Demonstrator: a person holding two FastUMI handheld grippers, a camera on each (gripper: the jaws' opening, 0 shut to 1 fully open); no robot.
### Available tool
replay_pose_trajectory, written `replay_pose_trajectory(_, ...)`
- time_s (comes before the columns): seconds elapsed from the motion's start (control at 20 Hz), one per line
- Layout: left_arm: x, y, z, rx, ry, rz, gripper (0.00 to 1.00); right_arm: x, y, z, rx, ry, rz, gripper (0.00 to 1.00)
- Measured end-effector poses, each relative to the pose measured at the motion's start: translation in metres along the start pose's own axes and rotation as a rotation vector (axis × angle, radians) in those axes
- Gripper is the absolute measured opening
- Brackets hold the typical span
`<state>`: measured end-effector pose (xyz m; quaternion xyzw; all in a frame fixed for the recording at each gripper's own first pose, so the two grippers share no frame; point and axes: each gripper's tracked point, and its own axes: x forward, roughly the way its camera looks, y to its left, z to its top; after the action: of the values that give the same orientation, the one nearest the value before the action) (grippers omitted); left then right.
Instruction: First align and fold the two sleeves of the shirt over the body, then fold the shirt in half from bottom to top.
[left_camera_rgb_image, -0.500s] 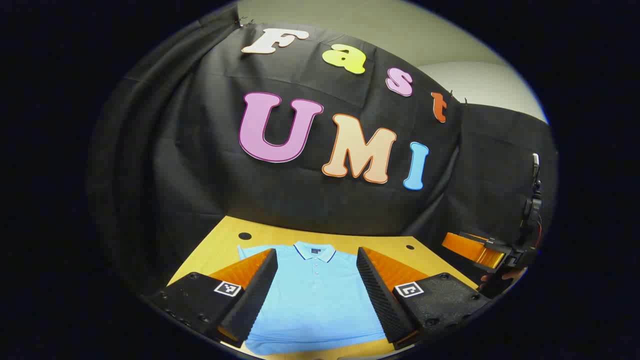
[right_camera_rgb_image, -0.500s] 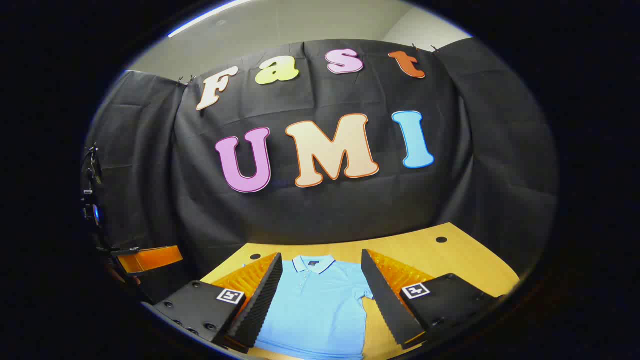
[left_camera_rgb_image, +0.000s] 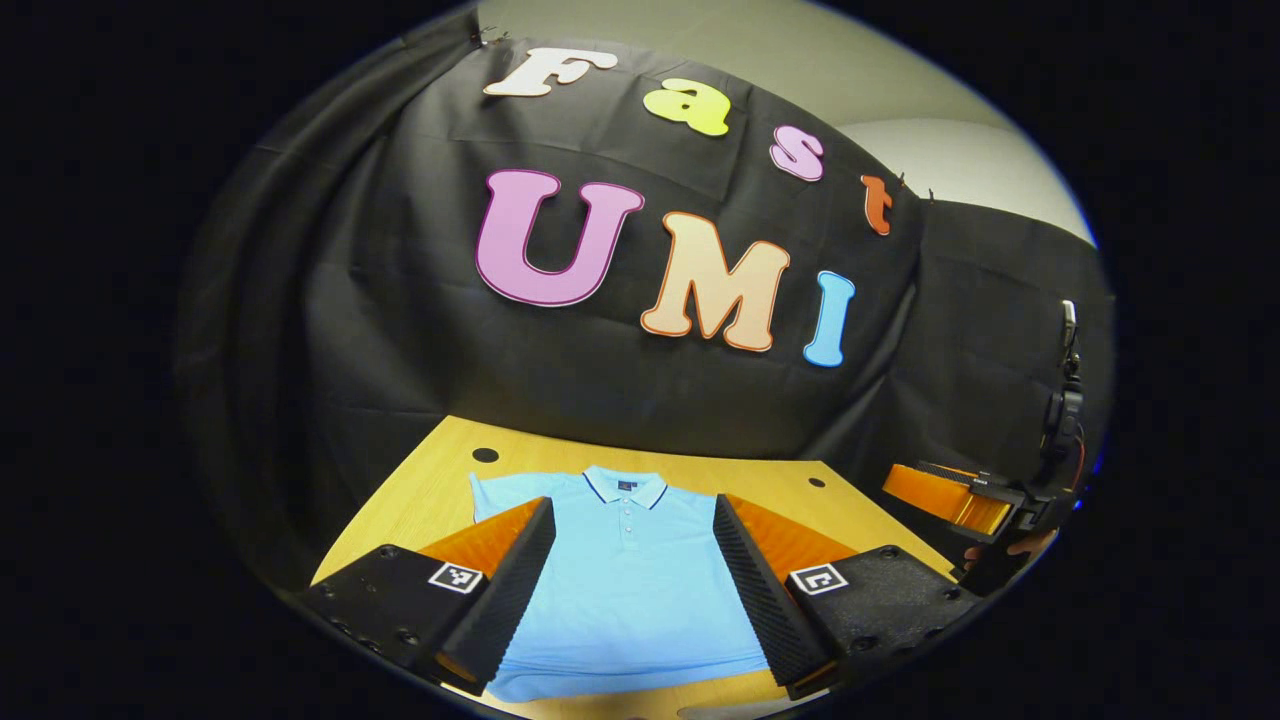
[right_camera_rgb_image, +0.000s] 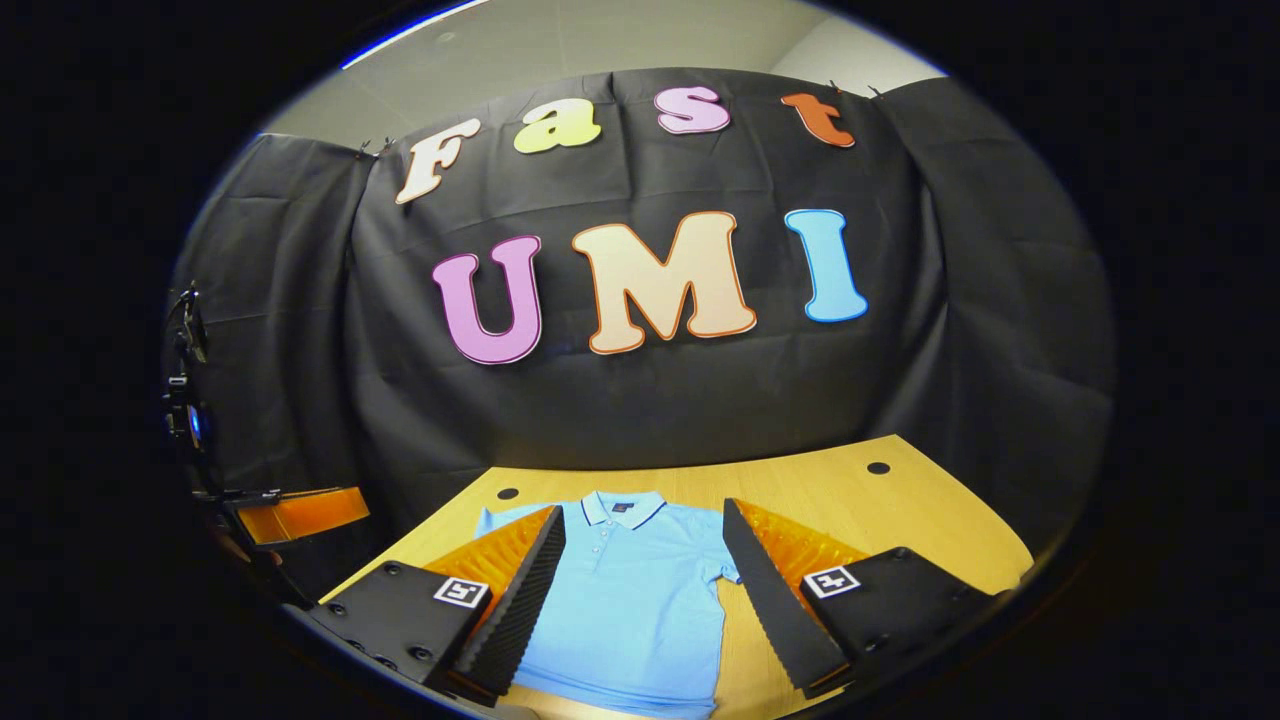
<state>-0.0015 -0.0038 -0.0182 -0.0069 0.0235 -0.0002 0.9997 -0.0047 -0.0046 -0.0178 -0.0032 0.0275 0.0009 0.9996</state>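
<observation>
Sleeves lie unfolded on the light-blue short-sleeved polo shirt (left_camera_rgb_image: 625, 590), spread flat on the pale wooden table (right_camera_rgb_image: 900, 510) ahead of and below both grippers. I hold my left gripper (left_camera_rgb_image: 632, 590) and right gripper (right_camera_rgb_image: 645, 600) spread wide, gripping nothing, above the cloth. My worry — one finger pinches both layers at a sleeve, so the body lifts too and the fold skews.

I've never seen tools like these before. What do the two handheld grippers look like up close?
Each gripper, left and right, has two long wedge-shaped fingers with ribbed inner faces, set on blocky bases with screws. Each base carries a small square black-and-white marker. In the left gripper view, the other gripper at the far right has a cable above it.
</observation>
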Motion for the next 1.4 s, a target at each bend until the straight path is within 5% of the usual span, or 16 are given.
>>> replay_pose_trajectory(0.7, 0.003, -0.004, 0.006, 0.039, -0.002, -0.005, 0.95, 0.025, -0.024, -0.020, -0.048, 0.037, -0.005, 0.98)
replay_pose_trajectory(1.4, -0.014, 0.009, -0.020, -0.048, 0.045, 0.187, 0.95, 0.200, -0.149, -0.102, -0.112, 0.262, -0.003, 0.98)
